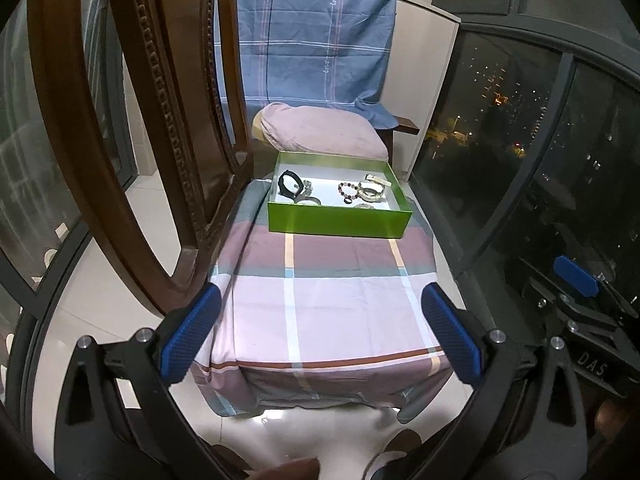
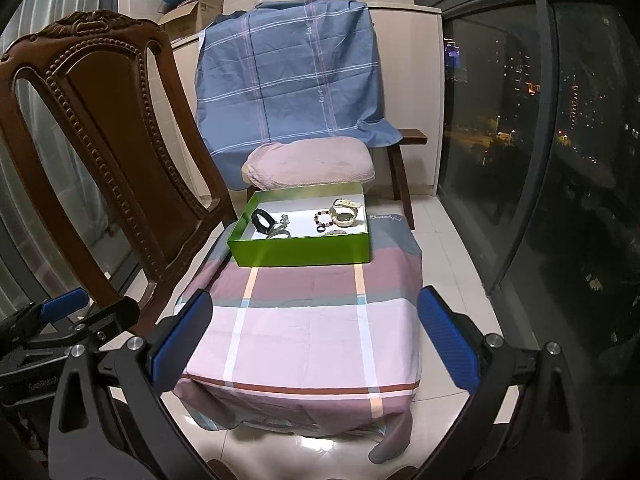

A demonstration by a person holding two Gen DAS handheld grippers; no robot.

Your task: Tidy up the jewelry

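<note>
A shallow green box (image 1: 340, 222) (image 2: 304, 254) with a white floor sits at the far end of a cloth-covered bench. Inside lie a black wristband (image 1: 289, 185) (image 2: 262, 220), a dark beaded bracelet (image 1: 348, 189) (image 2: 322, 218), a pale bangle (image 1: 371, 191) (image 2: 344, 218), a small black ring (image 1: 348, 201) (image 2: 321, 229) and clear pieces. My left gripper (image 1: 320, 336) hovers open over the bench's near end, well short of the box. My right gripper (image 2: 316, 340) is open too, at a similar distance. Both hold nothing.
A carved wooden chair (image 1: 120, 120) (image 2: 100, 152) stands close on the left. A pink cushion (image 2: 310, 164) and a blue plaid sheet (image 2: 288, 80) lie behind the box. Dark glass windows (image 2: 560, 160) run along the right. White tiled floor (image 2: 460, 240) surrounds the bench.
</note>
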